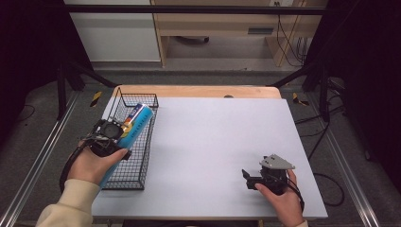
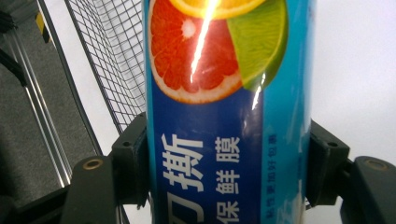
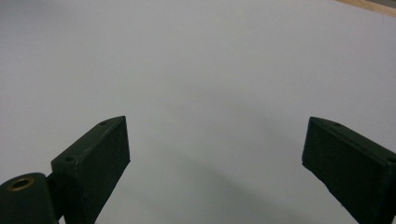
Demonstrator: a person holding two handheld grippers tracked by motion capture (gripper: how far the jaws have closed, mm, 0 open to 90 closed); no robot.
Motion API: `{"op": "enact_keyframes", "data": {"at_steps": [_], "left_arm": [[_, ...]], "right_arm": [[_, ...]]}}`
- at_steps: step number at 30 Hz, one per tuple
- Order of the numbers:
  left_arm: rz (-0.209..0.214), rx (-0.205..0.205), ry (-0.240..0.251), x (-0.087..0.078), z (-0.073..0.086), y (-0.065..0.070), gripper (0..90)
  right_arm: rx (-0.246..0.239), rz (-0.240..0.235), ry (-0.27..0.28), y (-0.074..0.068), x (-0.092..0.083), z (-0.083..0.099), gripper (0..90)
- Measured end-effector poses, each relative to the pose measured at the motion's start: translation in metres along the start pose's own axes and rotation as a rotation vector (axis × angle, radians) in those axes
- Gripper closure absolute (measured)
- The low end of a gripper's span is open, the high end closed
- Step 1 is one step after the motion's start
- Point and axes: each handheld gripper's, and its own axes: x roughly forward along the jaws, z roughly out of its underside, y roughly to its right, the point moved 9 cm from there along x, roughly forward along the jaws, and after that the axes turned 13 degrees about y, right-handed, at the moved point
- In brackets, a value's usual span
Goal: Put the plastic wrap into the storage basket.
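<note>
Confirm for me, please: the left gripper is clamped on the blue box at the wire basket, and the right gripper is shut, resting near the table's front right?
Not quite. The right gripper is open: the right gripper view shows its jaws set wide apart over the bare white table. The rest holds: the left gripper is clamped on the blue box at the wire basket.

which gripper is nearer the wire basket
Left. The left gripper hangs over the wire basket, clamped on the blue box. The right gripper sits open, far off across the table.

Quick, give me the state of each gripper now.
Left gripper: shut on the blue cling-film box, above the wire basket.
Right gripper: open, holding nothing.
</note>
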Motion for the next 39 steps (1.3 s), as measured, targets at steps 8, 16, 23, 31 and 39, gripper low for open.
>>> {"op": "enact_keyframes", "data": {"at_steps": [8,16,23,31,39], "left_arm": [[0.002,-0.03,-0.034,0.012,0.005,-0.005,31.9],[0.009,-0.051,-0.085,0.029,0.009,-0.01,31.9],[0.011,-0.078,-0.11,0.037,0.01,-0.015,31.8],[0.018,-0.112,-0.145,0.049,0.013,-0.018,31.8],[0.017,-0.12,-0.162,0.054,0.012,-0.019,31.8]], "right_arm": [[0.002,-0.008,-0.004,-0.002,0.0,0.001,8.0],[-0.018,-0.021,-0.011,-0.005,0.001,0.001,8.0],[-0.009,-0.024,-0.015,-0.006,0.001,0.001,8.0],[-0.02,-0.033,-0.018,-0.008,0.001,0.001,8.1],[-0.025,-0.043,-0.033,-0.01,0.001,0.004,8.0]]}}
